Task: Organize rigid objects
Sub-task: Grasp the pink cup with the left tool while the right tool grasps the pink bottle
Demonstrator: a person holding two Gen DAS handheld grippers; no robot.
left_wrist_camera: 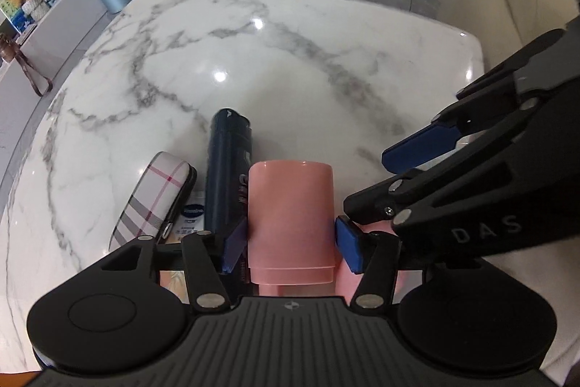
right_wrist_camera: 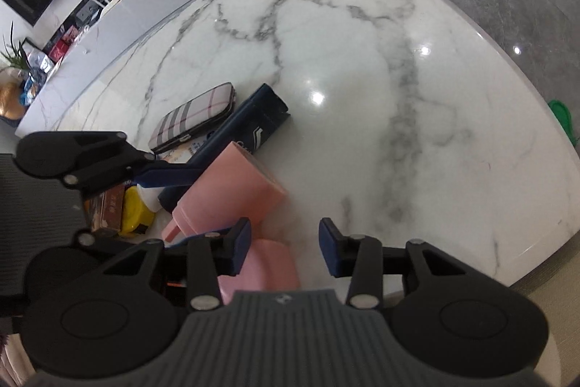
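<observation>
Left gripper [left_wrist_camera: 290, 242] straddling pink bottle [left_wrist_camera: 291, 220], "Vaseline" tube [left_wrist_camera: 191, 213]

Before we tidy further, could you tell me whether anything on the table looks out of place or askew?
Yes. The pink bottle lies tipped on its side, its neck toward the table's near edge, between the left tongs. The dark blue bottle also lies flat beside it, against the plaid case. Nothing looks spilled.

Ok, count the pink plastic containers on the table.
2. One pink bottle lies beside the dark blue bottle, between the fingers of the left hand-held gripper; the other pink container sits partly under the right hand-held gripper. Others may be hidden.
</observation>
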